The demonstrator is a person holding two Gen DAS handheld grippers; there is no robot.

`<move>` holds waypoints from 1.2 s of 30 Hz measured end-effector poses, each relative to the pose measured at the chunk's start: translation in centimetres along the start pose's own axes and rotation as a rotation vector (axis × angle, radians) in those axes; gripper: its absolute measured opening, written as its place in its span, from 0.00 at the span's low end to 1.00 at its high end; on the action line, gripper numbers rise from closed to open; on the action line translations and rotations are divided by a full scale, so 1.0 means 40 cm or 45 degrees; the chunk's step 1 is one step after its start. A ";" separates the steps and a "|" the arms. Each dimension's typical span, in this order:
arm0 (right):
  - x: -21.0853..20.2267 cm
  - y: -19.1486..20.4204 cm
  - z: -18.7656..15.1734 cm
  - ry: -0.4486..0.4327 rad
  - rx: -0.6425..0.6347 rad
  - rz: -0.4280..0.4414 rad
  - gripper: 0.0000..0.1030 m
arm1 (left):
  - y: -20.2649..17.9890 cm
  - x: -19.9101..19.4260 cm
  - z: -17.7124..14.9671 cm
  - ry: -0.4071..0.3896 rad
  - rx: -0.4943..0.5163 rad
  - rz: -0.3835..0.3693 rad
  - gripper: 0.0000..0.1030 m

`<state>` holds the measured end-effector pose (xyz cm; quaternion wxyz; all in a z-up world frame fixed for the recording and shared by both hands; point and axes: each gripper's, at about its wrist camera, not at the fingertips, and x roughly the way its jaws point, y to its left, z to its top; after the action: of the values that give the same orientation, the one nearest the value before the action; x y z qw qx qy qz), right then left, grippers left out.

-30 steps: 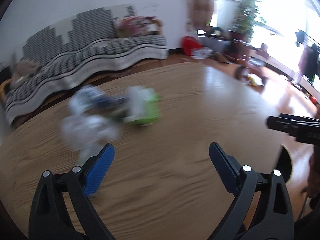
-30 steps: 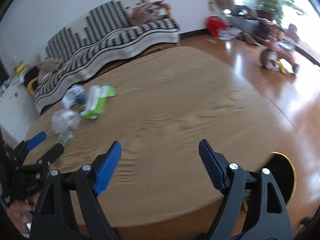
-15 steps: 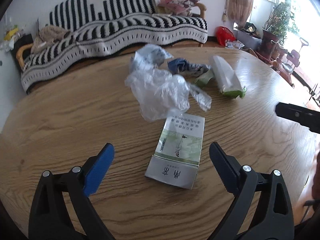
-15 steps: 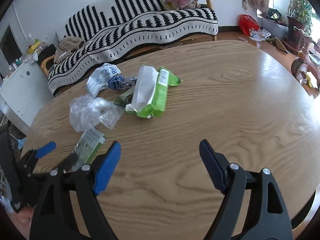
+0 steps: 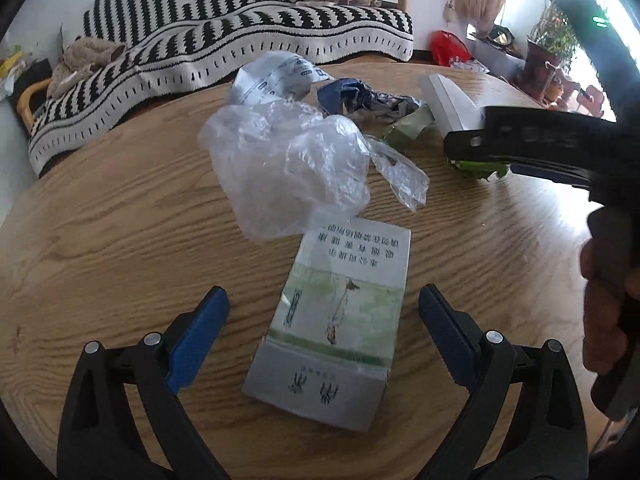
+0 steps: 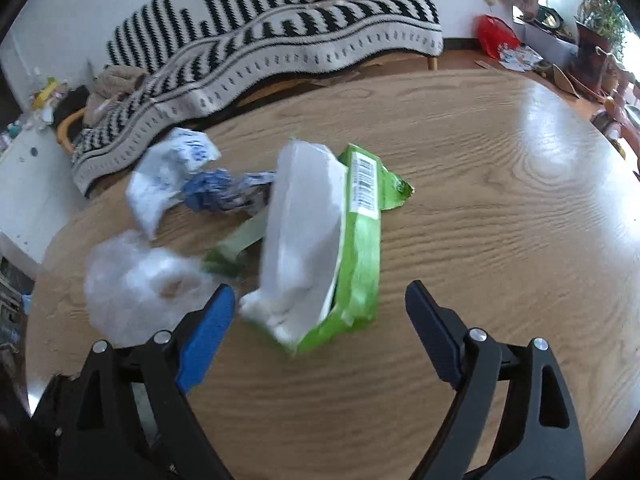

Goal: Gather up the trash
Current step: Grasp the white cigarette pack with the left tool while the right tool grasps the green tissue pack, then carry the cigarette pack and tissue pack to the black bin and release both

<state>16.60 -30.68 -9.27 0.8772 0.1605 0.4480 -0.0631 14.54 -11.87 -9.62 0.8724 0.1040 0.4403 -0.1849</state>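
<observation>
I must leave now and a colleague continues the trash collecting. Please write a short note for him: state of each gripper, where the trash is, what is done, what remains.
Left gripper: open, empty, its fingers on either side of the flat printed carton lying on the wooden table.
Right gripper: open, empty, lined up with the green and white wrapper.
Other trash, all on the table: clear plastic bag overlapping the carton's far end, white printed bag and crumpled blue wrapper behind it.
Done: nothing picked up.
Left: grasp every piece. No bin is visible in either view.
</observation>
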 end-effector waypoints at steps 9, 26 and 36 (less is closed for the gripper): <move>-0.001 0.005 -0.010 -0.027 -0.094 -0.068 0.32 | -0.040 -0.020 -0.002 0.003 0.078 -0.034 0.55; -0.360 -0.192 -0.136 -0.184 -0.037 -0.092 0.31 | -0.214 -0.187 0.036 -0.164 0.136 -0.087 0.55; -0.595 -0.514 -0.247 -0.273 0.147 -0.268 0.31 | -0.553 -0.235 0.043 -0.215 0.267 -0.306 0.55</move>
<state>-10.24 -47.45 -0.13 0.8979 0.1552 0.3618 -0.1969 1.54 -30.43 -1.44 0.8624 0.1251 0.3530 -0.3407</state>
